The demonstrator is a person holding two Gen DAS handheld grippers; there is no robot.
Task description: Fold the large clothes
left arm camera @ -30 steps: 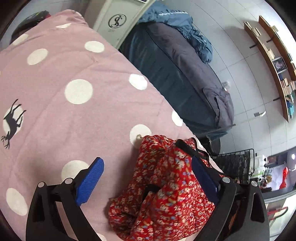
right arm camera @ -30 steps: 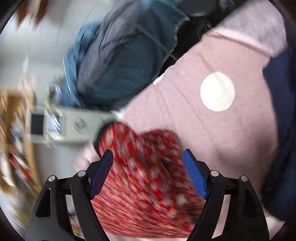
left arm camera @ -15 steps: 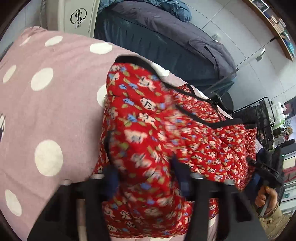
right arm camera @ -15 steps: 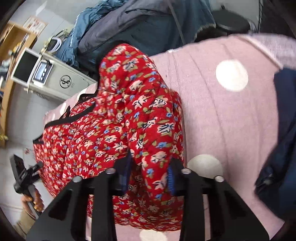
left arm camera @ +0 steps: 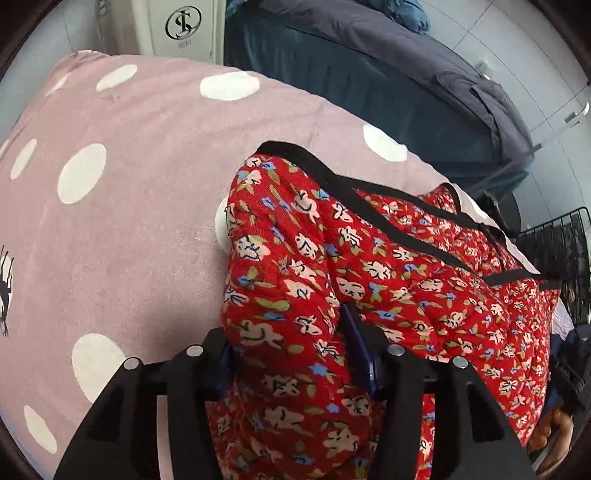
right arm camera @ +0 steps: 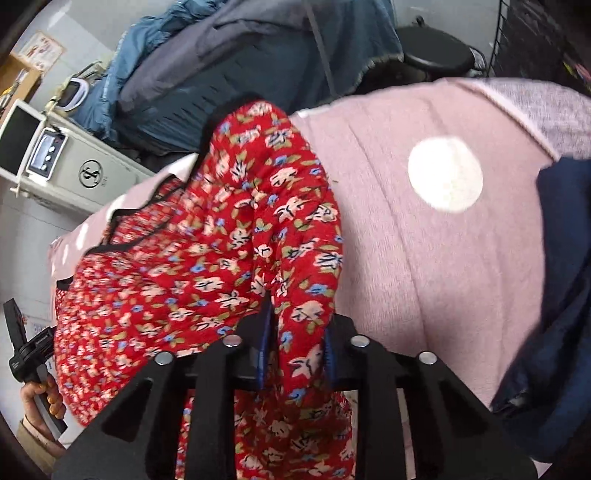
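Biggest thing under my jaws is the pink blanket (left arm camera: pixel 140 229) with the white dots, spread out ahead of both grippers and off to the outer side of each. Past its far edge, well beyond my fingertips, there's a dark blue-grey heap of bedding (left arm camera: pixel 388 85) and a white cabinet (left arm camera: pixel 183 29) with a round logo on it.

Then the red floral garment (left arm camera: pixel 369 280) (black trim along its far edge). It's bunched up on the blanket and runs straight into both sets of jaws, stretched between my two grippers.

My left gripper (left arm camera: pixel 291 354) has a thick fold of the red fabric between its blue pads, and the jaws are easing apart right now, though the cloth still fills the gap. My right gripper (right arm camera: pixel 295 350) is pinching a narrower ridge of the same garment, jaws also opening a bit, pads still on the fabric.

Beside my right jaws, on the outer side, a dark navy cloth (right arm camera: pixel 554 277) lies on the blanket.
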